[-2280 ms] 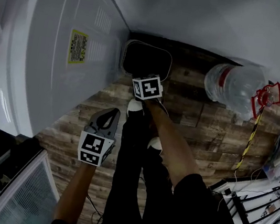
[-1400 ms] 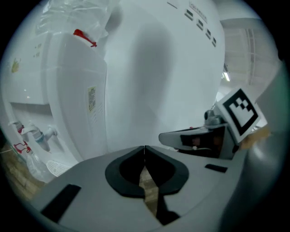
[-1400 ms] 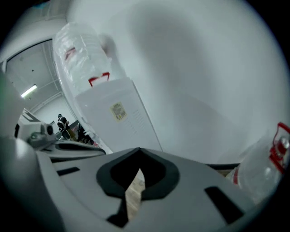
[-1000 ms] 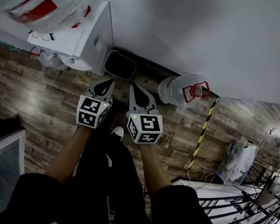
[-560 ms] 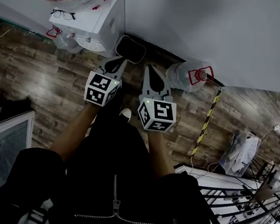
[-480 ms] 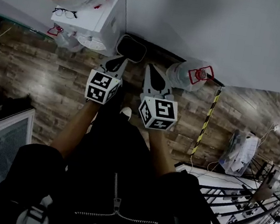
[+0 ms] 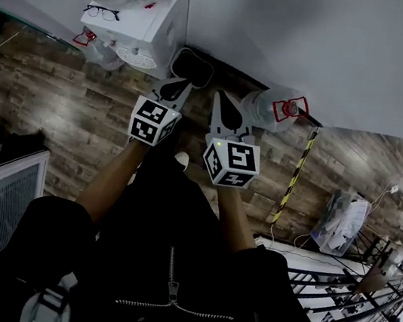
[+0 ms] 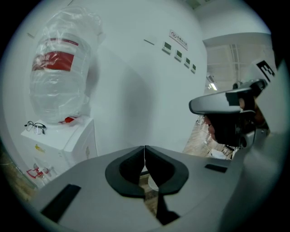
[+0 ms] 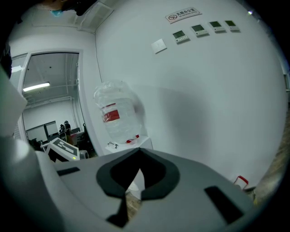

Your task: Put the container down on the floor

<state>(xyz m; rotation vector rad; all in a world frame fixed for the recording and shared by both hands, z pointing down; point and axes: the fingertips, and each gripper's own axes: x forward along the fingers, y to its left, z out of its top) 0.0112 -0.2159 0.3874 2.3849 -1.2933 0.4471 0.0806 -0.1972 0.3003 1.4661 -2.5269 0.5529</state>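
At the left, a water dispenser stood against the wall. Just to its right, the container was seen resting on the floor at the wall's foot. It stood upright with its dark mouth turned up toward the head camera. The mouth's long axis appeared to lie along the wall, though this could not be fixed firmly. The left gripper and the right gripper were held side by side, nearer than the container and apart from it, each with jaws pressed together on nothing. The set-down was judged complete, and nothing more was called for than keeping both grippers clear. Further right, a water bottle lay on its side.
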